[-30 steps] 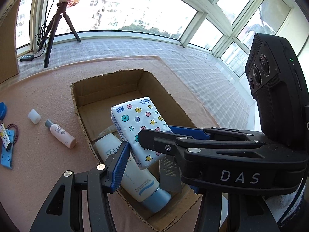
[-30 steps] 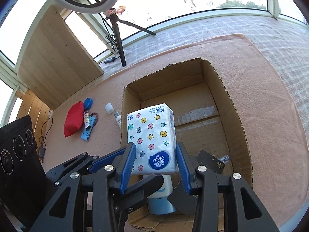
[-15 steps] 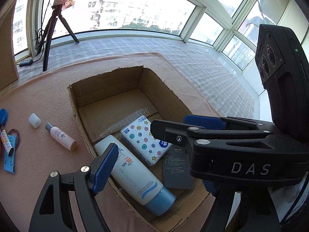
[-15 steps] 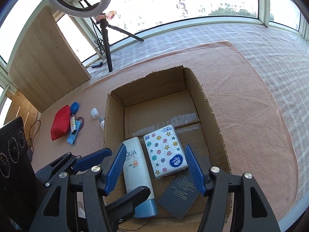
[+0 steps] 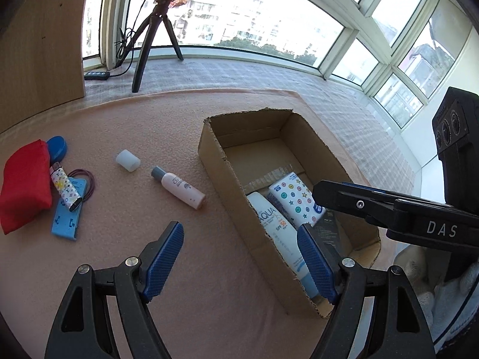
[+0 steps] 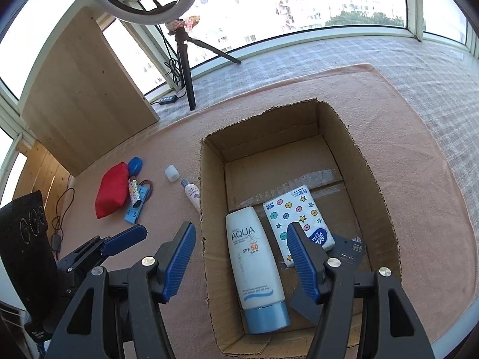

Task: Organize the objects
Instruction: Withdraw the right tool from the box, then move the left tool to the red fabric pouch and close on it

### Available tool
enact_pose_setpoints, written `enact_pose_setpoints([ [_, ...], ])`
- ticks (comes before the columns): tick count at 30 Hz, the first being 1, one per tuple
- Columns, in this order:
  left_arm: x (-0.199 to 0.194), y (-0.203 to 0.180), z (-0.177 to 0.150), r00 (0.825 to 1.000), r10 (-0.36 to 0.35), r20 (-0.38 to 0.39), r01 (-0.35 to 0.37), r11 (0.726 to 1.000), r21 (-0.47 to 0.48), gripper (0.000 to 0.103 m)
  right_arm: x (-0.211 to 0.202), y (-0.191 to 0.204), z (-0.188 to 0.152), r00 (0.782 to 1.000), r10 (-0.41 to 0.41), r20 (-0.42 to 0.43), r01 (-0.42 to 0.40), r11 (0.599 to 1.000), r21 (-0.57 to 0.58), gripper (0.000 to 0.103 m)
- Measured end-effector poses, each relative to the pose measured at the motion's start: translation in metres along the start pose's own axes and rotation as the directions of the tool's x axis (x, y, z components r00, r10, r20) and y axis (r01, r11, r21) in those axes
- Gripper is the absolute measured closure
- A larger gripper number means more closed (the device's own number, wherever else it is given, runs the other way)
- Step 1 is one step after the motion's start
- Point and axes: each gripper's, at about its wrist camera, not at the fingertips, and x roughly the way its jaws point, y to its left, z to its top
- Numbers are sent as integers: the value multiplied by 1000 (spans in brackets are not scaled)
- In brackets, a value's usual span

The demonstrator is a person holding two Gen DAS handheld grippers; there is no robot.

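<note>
An open cardboard box [image 6: 371, 161] [image 5: 215, 167] holds a white AQUA sunscreen tube [image 6: 254, 263] [image 5: 275, 224], a tissue pack with dots and stars [image 6: 295, 218] [image 5: 295, 199] and a dark card [image 6: 350, 249]. My right gripper [image 6: 239, 257] hovers open over the box's near left corner, empty. My left gripper [image 5: 239, 257] is open above the mat by the box's left wall, also empty. On the mat to the left lie a small pink-white bottle [image 5: 179, 187] [image 6: 191, 193], a white cap [image 5: 128, 160], a red pouch [image 5: 24, 179] [image 6: 110, 190], a patterned tube [image 5: 66, 191], a blue comb [image 5: 67, 218] and a blue lid [image 5: 57, 147].
The pink mat [image 5: 119, 269] covers the floor near big windows. A tripod with a ring light [image 6: 182, 59] stands at the back, beside a wooden panel [image 6: 80, 95]. Cables and a power strip [image 5: 96, 74] lie by the window. A gloved hand [image 5: 449, 287] holds the right gripper.
The right gripper let go of the tissue pack, which now lies in the box beside the tube. Both grippers drew back and up; the left swung leftward over the mat.
</note>
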Motion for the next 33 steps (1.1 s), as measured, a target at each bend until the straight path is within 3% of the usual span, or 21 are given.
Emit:
enact_pose_setpoints([
  [8,-39,80,3,994,100,36,-95,989,-111,22,2,54,-14,1000,6,3,-5,997,-81,43],
  [19,-84,191,36,969,230,87,-200,943,-267,22,-2,103,-28,1000,26,0,-25,991,-128,43],
  [29,-60,246,79,948,314,45,-287,910,-299,22,6,111,-56,998,-6,-56,-2,990,-144,43],
  [33,-36,257,93,950,312,7,-295,903,-313,22,7,104,-63,997,-11,-73,2,992,-123,43],
])
